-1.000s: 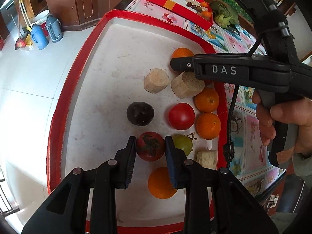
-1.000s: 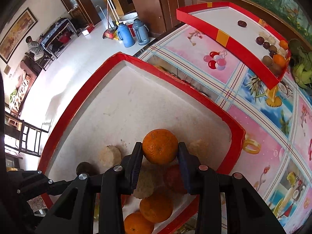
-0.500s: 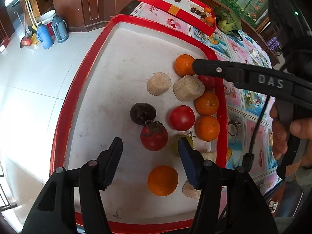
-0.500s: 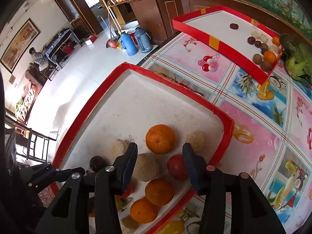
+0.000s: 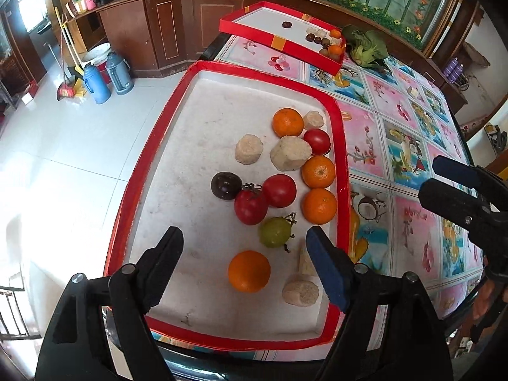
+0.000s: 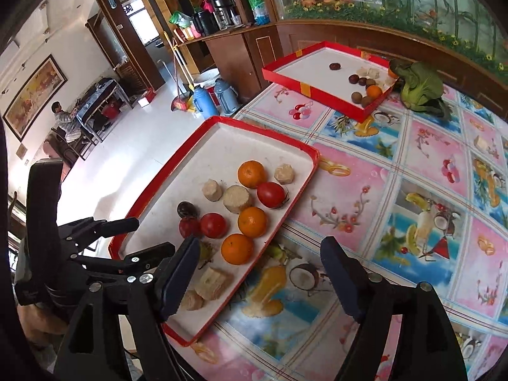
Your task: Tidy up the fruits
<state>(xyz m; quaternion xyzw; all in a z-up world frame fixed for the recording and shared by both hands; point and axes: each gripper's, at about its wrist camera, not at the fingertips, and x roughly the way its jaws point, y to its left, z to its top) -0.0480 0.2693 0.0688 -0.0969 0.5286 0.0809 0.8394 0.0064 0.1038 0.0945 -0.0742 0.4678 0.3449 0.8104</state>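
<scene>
A red-rimmed white tray (image 5: 197,120) holds several oranges, tomatoes, a dark round fruit (image 5: 226,185), a green fruit (image 5: 275,231) and beige chunks. My left gripper (image 5: 243,238) hovers over the tray's near end, its jaws opening, with nothing pressed between them. The nearest orange (image 5: 249,270) lies on the tray below the gap. My right gripper (image 6: 260,244) hangs above the tray's right rim and the tablecloth, its jaws also opening and empty. The orange (image 6: 252,174) it held rests at the tray's far end. The red tomato (image 5: 250,206) sits beside the dark fruit.
A second red tray (image 5: 279,43) with small fruits stands at the table's far end, a leafy green vegetable (image 5: 365,44) beside it. The tablecloth (image 6: 428,174) is patterned. Two flasks (image 5: 108,76) stand on the floor past the table's left edge. A person (image 6: 63,117) sits far away.
The left gripper let go of the red tomato and the right gripper let go of the orange. Both opened wide and drew back and up, the right one shifting over the tablecloth.
</scene>
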